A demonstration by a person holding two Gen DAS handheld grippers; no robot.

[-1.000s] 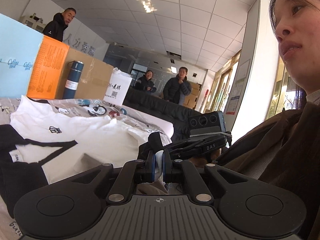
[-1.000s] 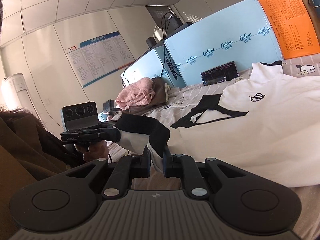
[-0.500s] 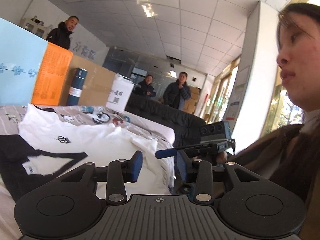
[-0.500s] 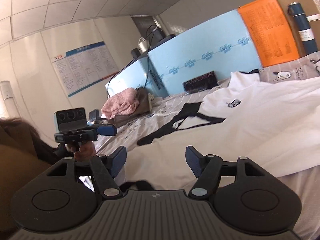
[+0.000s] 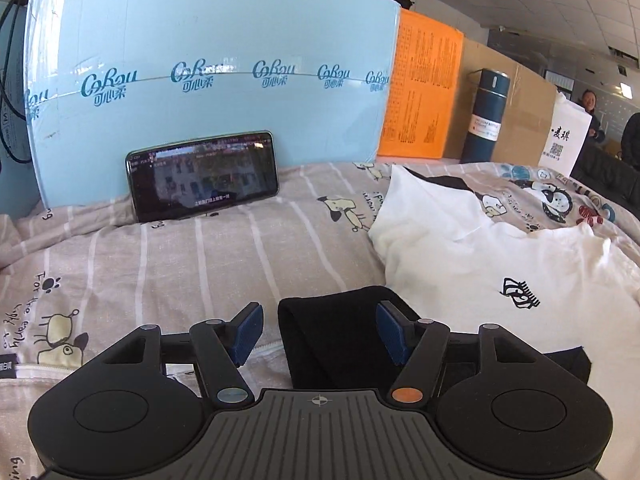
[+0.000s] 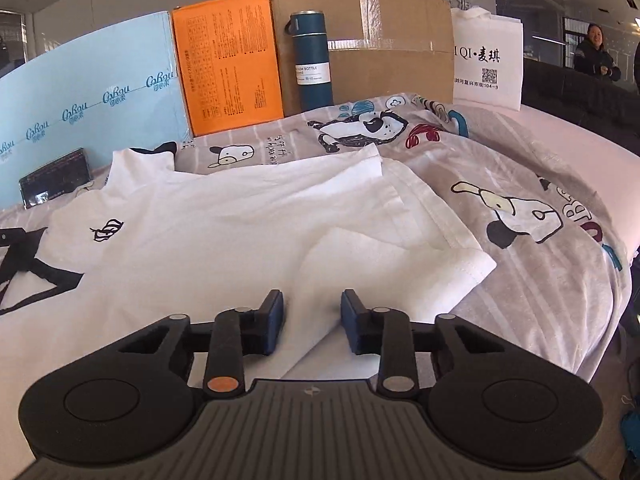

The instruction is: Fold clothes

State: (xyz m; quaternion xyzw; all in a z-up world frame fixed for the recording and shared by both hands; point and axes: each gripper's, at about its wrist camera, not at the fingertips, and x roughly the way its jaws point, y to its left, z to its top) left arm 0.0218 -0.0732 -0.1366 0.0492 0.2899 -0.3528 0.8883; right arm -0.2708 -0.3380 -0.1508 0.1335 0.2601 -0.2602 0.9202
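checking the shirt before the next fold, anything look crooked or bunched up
Yes. The white shirt is not lying flat: its hem corner near the right gripper is doubled over in loose, angled layers. The black sleeve cuff sits between the open fingers of the left gripper.

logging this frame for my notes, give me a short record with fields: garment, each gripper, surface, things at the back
garment: white shirt with black sleeve, spread out, small black logo
left gripper: jaws open, astride the black sleeve, not clamped
right gripper: jaws open, over a fold of white cloth
surface: cartoon-print bedsheet
at the back: phone leaning on blue box, orange box, bottle, cardboard box, white bag
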